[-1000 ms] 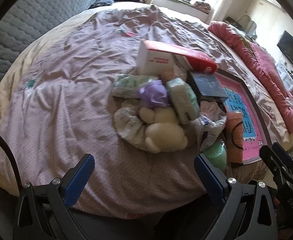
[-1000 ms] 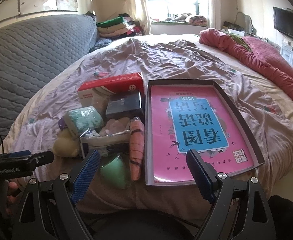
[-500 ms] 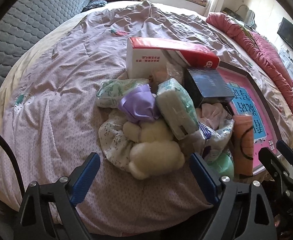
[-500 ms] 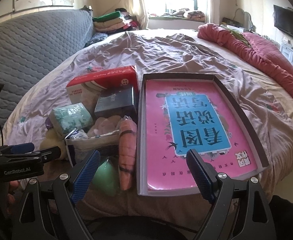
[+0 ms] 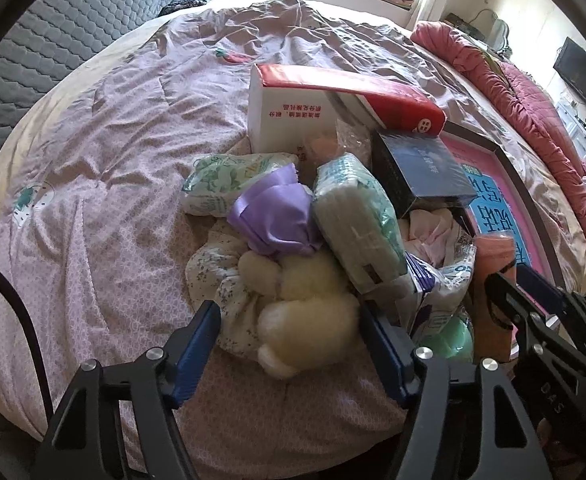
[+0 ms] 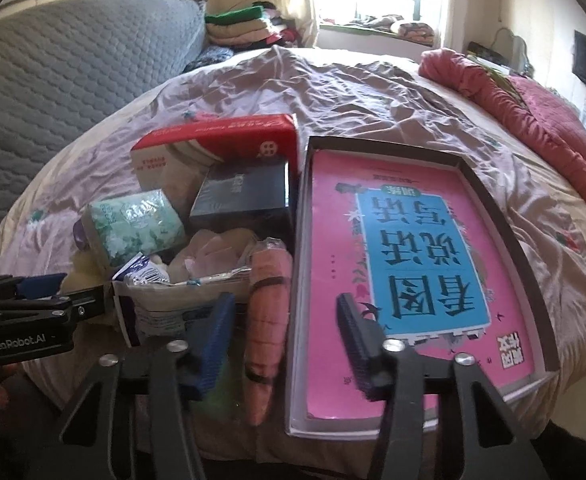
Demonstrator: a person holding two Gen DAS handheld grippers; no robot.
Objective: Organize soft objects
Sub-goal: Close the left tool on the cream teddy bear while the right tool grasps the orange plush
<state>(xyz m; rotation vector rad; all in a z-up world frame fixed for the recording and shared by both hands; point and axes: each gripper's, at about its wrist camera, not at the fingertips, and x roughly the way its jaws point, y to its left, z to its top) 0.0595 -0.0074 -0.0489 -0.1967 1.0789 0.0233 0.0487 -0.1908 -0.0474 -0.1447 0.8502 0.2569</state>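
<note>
A heap of soft things lies on the bed: a cream plush toy (image 5: 305, 316), a purple cloth (image 5: 277, 216), a floral cloth (image 5: 217, 276), green tissue packs (image 5: 357, 220) (image 6: 133, 224), a plastic bag (image 6: 165, 300) and an orange plush carrot (image 6: 269, 300). My left gripper (image 5: 293, 344) is open, its fingers on either side of the cream plush. My right gripper (image 6: 283, 332) is open, narrower than before, its fingers either side of the carrot's lower part.
A red-and-white carton (image 5: 333, 108) and a dark box (image 5: 421, 168) stand behind the heap. A shallow box holding a pink book (image 6: 405, 256) lies right of the carrot. A red quilt (image 6: 533, 108) lies at the far right. The bed's front edge is just below both grippers.
Both grippers have moved forward toward the heap. The left now flanks the cream plush. The right gripper's jaws have narrowed around the carrot.
</note>
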